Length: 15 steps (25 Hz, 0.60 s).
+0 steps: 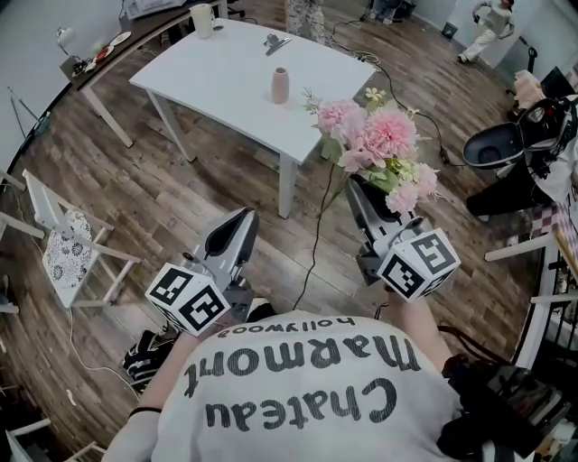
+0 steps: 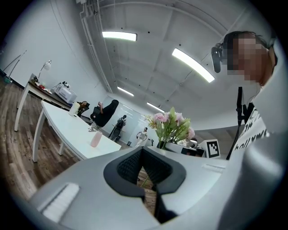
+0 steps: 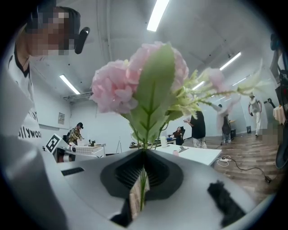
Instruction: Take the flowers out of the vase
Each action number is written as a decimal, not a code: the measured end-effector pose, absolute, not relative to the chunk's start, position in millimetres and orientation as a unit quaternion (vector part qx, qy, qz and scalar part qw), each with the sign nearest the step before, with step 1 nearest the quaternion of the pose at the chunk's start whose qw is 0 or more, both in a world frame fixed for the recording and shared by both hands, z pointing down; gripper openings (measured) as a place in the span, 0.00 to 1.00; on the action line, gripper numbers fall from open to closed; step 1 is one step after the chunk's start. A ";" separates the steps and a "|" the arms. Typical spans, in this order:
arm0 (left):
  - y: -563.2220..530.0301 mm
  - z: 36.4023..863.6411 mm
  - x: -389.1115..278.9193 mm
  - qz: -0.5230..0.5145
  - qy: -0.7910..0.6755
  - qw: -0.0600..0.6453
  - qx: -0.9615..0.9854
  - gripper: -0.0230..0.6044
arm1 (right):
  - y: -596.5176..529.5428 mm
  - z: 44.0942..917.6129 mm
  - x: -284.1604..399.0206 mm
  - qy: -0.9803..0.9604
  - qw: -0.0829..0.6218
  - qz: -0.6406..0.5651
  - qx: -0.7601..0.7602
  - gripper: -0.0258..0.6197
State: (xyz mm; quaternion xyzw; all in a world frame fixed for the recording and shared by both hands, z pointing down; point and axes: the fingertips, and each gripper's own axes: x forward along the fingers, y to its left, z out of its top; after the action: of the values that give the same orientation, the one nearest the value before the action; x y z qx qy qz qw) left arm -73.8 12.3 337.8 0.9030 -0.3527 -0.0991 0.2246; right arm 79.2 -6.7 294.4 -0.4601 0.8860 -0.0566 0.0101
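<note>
While the vase stands apart, the right hand-held gripper grips flowers.

Open wood floor between you and the white bench, a cable trailing across it between your left tool and right tool, flowers crowding the air ahead of the right one, white folding chair on your left, black seat near your right, pink vase, clip and mug standing well apart on the bench

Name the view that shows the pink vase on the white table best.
The head view: the pink vase stands whole, upright and empty on the white table. The left gripper view shows it small and side-on; the right gripper view, only a tiny pink speck.
</note>
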 end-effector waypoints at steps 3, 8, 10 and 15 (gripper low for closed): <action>21.4 337.5 -67.3 -0.101 -0.357 0.220 0.902 0.05 | 0.8 297.0 86.3 0.888 0.009 -0.056 -0.457 0.07; 24.5 336.9 -69.2 -0.101 -0.365 0.220 0.899 0.05 | 2.4 301.3 90.7 0.886 0.007 -0.057 -0.460 0.07; 26.5 337.6 -70.7 -0.103 -0.369 0.221 0.897 0.05 | 5.0 303.9 92.8 0.884 0.001 -0.055 -0.464 0.07; 29.9 337.6 -69.1 -0.105 -0.369 0.227 0.895 0.05 | 7.9 309.6 98.6 0.881 -0.002 -0.066 -0.469 0.07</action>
State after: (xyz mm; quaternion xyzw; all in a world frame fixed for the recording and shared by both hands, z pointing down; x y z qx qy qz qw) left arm -69.1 29.9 337.6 0.8953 -0.3688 -0.1047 0.2267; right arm 98.6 7.9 309.6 -0.4685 0.8810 -0.0658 -0.0018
